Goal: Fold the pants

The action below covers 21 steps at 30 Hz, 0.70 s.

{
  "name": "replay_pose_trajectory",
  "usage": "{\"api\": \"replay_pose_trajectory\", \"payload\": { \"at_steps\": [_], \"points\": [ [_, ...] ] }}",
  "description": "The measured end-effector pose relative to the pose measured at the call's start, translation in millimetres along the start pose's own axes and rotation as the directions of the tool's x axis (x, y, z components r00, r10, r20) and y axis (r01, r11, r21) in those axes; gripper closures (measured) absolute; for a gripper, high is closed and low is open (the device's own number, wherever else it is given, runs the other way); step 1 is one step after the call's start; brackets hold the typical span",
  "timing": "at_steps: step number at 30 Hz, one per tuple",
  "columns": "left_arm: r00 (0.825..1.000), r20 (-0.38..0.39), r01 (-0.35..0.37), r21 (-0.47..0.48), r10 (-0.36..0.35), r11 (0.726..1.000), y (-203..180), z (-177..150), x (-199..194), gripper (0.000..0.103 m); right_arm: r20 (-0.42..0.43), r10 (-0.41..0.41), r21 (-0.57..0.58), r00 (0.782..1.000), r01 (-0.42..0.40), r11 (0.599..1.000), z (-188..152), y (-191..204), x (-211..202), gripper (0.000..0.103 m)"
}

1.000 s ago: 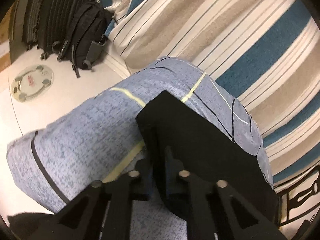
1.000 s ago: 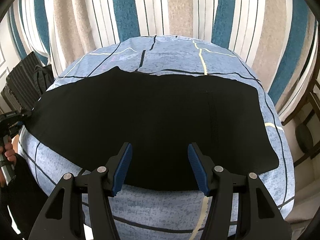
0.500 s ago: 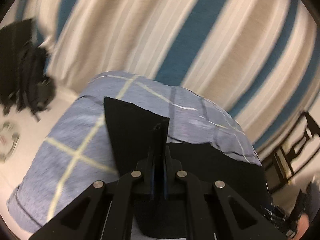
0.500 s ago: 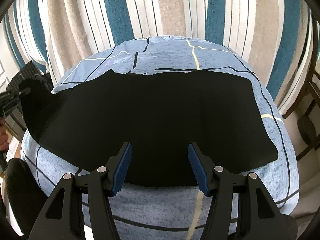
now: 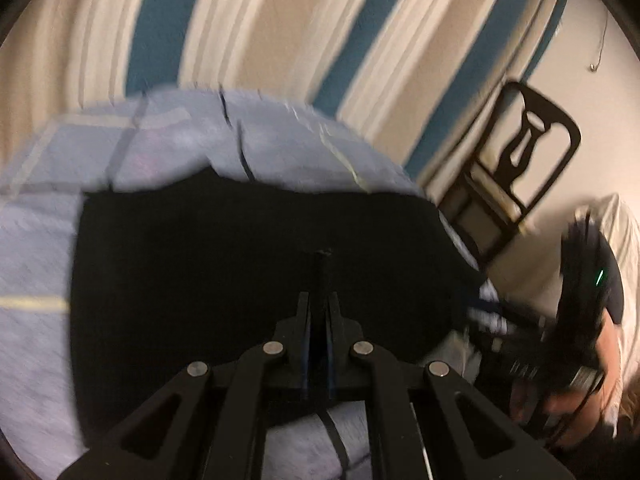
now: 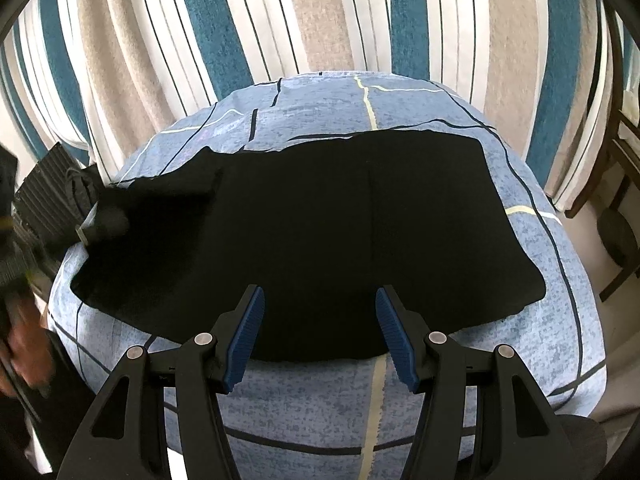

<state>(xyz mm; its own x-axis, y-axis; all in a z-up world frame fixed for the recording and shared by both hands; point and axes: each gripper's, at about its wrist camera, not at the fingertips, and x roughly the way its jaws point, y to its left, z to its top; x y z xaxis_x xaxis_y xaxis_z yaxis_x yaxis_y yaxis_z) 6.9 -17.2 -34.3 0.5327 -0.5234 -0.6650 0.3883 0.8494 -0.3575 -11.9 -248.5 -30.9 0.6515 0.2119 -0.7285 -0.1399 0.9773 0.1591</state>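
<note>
Black pants (image 6: 360,220) lie spread across a blue patterned cover (image 6: 340,408) on a rounded surface. My left gripper (image 5: 319,300) is shut on a thin edge of the black fabric, which stands up between its fingers above the rest of the pants (image 5: 240,260). In the right wrist view the pants' left end (image 6: 160,200) is lifted and folded inward, and the left gripper there is only a blur at the frame's edge. My right gripper (image 6: 320,300) hangs open over the pants' near edge with nothing between its blue pads.
Striped beige, white and teal fabric (image 6: 320,20) rises behind the surface. A dark chair (image 5: 520,152) stands to the right, and dark ribbed items (image 6: 48,184) lie on the floor to the left. A person's hand (image 5: 560,396) holds the other gripper.
My left gripper has swung from the left end toward the middle, rolling as it went and carrying the pants' end over the rest. The right gripper has barely shifted and stays open.
</note>
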Motion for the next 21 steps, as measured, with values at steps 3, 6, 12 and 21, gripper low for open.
{"api": "replay_pose_trajectory", "payload": {
  "at_steps": [3, 6, 12, 21],
  "points": [
    [0.998, -0.064, -0.007, -0.028, 0.005, 1.0, 5.2, -15.9, 16.2, 0.096, -0.003, 0.013, -0.004, 1.0, -0.013, 1.0, 0.0, 1.3, 1.1, 0.044],
    [0.997, -0.064, 0.036, -0.078, -0.041, 0.996, 14.3, -18.5, 7.9, 0.094, -0.006, 0.046, 0.0, 0.999, -0.046, 0.999, 1.8, 3.4, 2.3, 0.044],
    [0.996, 0.035, 0.08, -0.089, -0.077, 0.993, 22.3, -13.7, -34.2, 0.068, -0.023, 0.198, 0.064, 0.98, -0.197, 0.978, 12.2, 11.5, 13.4, 0.044],
    [0.987, 0.102, -0.099, -0.255, 0.128, 0.962, 93.8, -13.5, -68.2, 0.066, -0.121, 0.364, 0.055, 0.923, -0.36, 0.931, 44.7, 50.6, 73.6, 0.044]
  ]
}}
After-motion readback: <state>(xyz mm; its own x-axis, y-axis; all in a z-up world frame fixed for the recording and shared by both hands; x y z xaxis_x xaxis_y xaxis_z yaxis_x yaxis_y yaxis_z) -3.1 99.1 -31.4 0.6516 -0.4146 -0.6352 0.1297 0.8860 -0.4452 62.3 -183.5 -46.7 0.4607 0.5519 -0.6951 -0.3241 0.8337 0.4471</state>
